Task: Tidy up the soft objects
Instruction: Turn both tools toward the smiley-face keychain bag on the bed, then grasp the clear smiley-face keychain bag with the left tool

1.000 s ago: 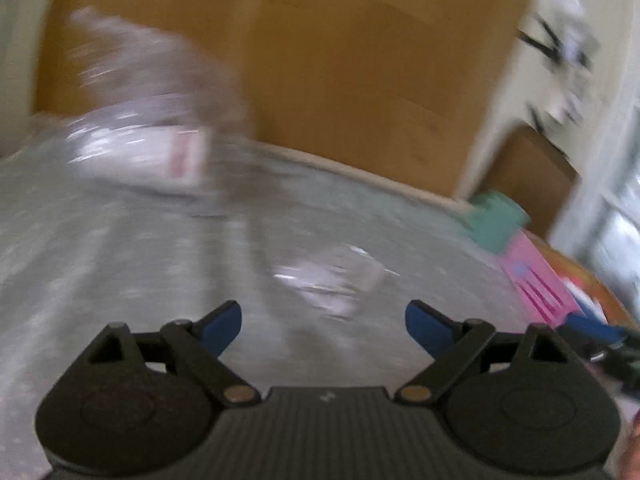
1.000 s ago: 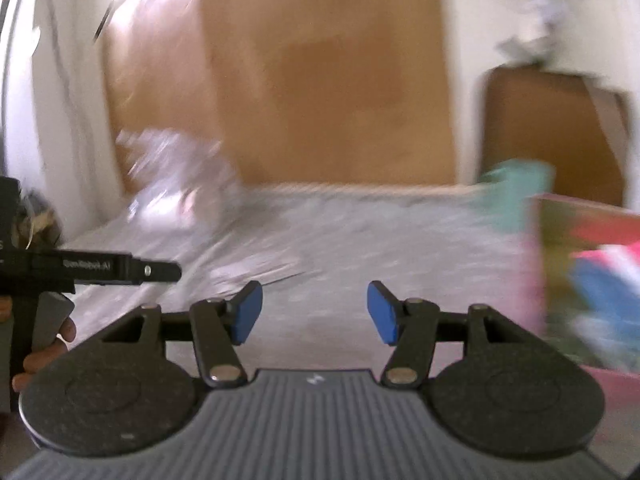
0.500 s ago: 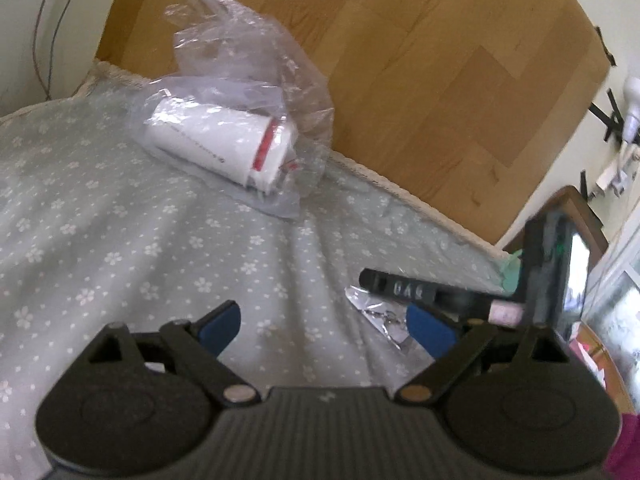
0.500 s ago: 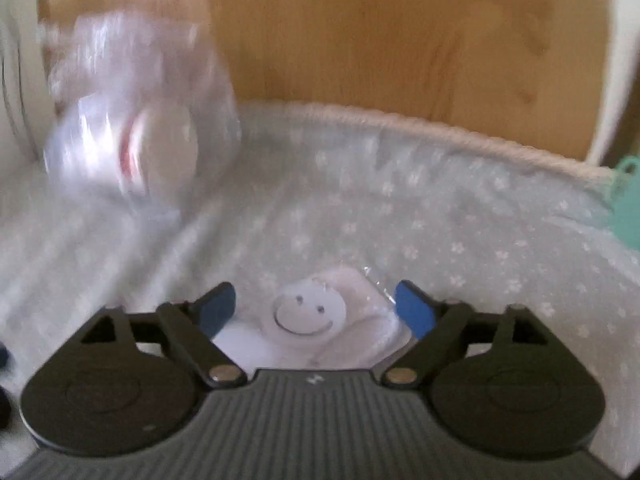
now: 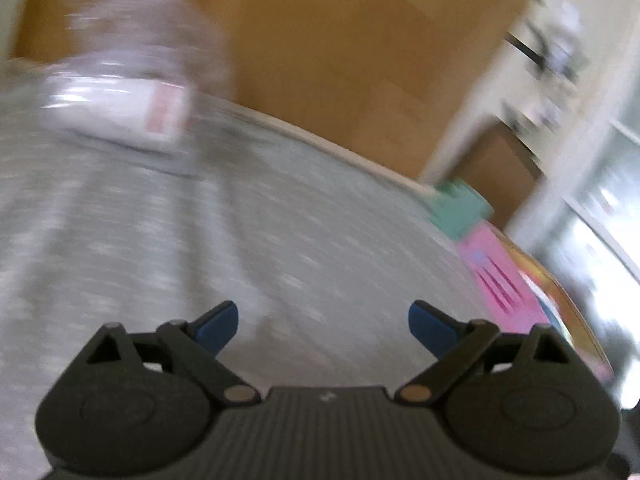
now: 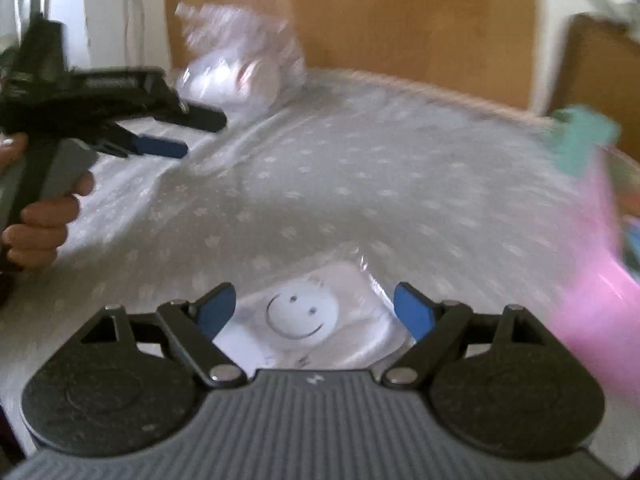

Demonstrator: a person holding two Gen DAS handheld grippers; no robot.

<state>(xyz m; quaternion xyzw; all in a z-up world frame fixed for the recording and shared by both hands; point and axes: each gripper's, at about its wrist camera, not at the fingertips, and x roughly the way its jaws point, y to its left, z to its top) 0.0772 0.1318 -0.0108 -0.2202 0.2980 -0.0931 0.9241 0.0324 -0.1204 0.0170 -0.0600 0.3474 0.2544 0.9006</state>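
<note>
A small clear packet with a white smiley-face item [image 6: 302, 316] lies on the flowered grey bedsheet [image 6: 360, 184]. My right gripper [image 6: 316, 312] hangs over it. Its blue pads stand on either side of the packet without pressing it, and the jaws are closing a little. A crumpled clear bag holding white rolls [image 6: 244, 76] rests by the wooden headboard and shows blurred in the left wrist view [image 5: 120, 100]. My left gripper [image 5: 323, 326] hovers over bare sheet with nothing between its fingers, and its jaws are opening. A hand [image 6: 40, 220] holds it at the left of the right wrist view.
A wooden headboard [image 6: 400, 20] closes the far side of the bed. A teal object [image 6: 580, 140] and a pink box [image 6: 592, 280] sit at the bed's right edge. White wall and cables are at the far left.
The left view has swung and blurred, and the right gripper and small packet have left it. In the right view the left gripper has come in at the left; the smiley packet stays between the fingers.
</note>
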